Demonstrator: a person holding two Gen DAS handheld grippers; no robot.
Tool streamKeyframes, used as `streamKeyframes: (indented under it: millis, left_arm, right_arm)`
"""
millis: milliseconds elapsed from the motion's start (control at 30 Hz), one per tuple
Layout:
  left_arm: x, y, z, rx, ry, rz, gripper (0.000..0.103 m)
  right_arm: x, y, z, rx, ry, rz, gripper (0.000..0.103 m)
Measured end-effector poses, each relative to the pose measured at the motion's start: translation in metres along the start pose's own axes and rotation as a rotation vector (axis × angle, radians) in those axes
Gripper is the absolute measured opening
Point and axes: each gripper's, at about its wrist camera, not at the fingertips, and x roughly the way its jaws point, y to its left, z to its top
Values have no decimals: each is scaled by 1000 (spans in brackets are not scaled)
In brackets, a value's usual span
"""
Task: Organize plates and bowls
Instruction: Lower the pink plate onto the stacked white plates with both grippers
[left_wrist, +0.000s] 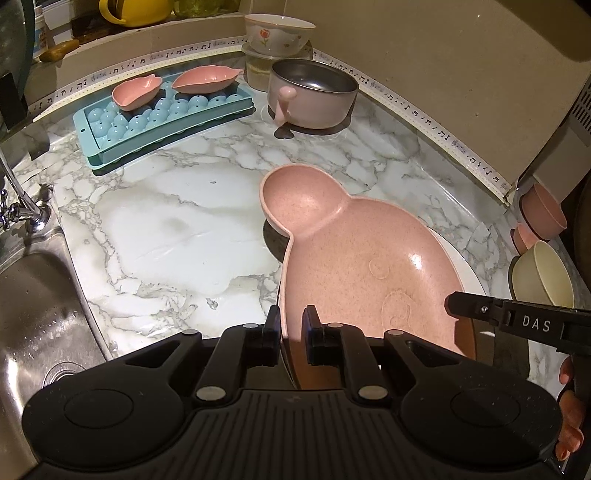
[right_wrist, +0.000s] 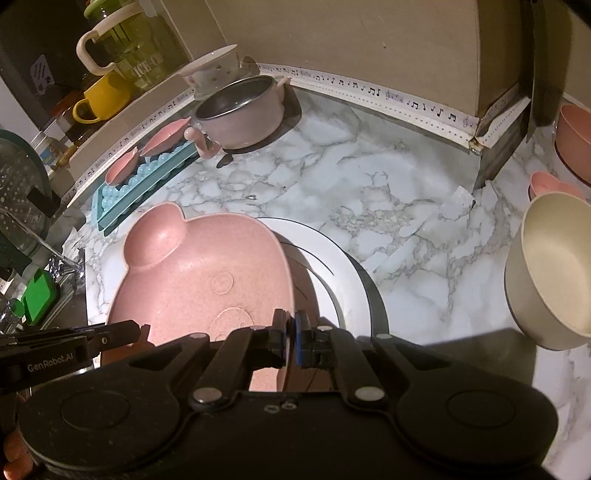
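A pink pig-shaped plate (left_wrist: 362, 258) (right_wrist: 199, 273) with one round ear showing is held tilted just above a white plate (left_wrist: 467, 273) (right_wrist: 332, 266) on the marble counter. My left gripper (left_wrist: 291, 317) is shut on the pink plate's near left rim. My right gripper (right_wrist: 291, 325) pinches its right rim between blue pads. Each gripper shows in the other's view: the right gripper (left_wrist: 480, 314) at the plate's right side, the left gripper (right_wrist: 110, 334) at its left. Whether the pink plate touches the white one I cannot tell.
A cream bowl (right_wrist: 546, 273) and pink bowls (right_wrist: 576, 136) lie at the right. At the back stand a pink handled pot (left_wrist: 314, 96), a floral bowl (left_wrist: 277, 33) and a teal ice tray (left_wrist: 162, 118) bearing two pink leaf dishes (left_wrist: 135, 92). The sink (left_wrist: 33, 295) is at the left.
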Motion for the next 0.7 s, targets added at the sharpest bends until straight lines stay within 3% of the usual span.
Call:
streamKeyframes:
  millis: [233, 700]
  left_arm:
    - [2, 0, 2, 11, -2, -1, 12]
    - [0, -4, 0, 47, 7, -1, 12]
  right_arm:
    - [3, -1, 0, 14, 4, 5, 5]
    - [-1, -11, -3, 61, -1, -11, 24]
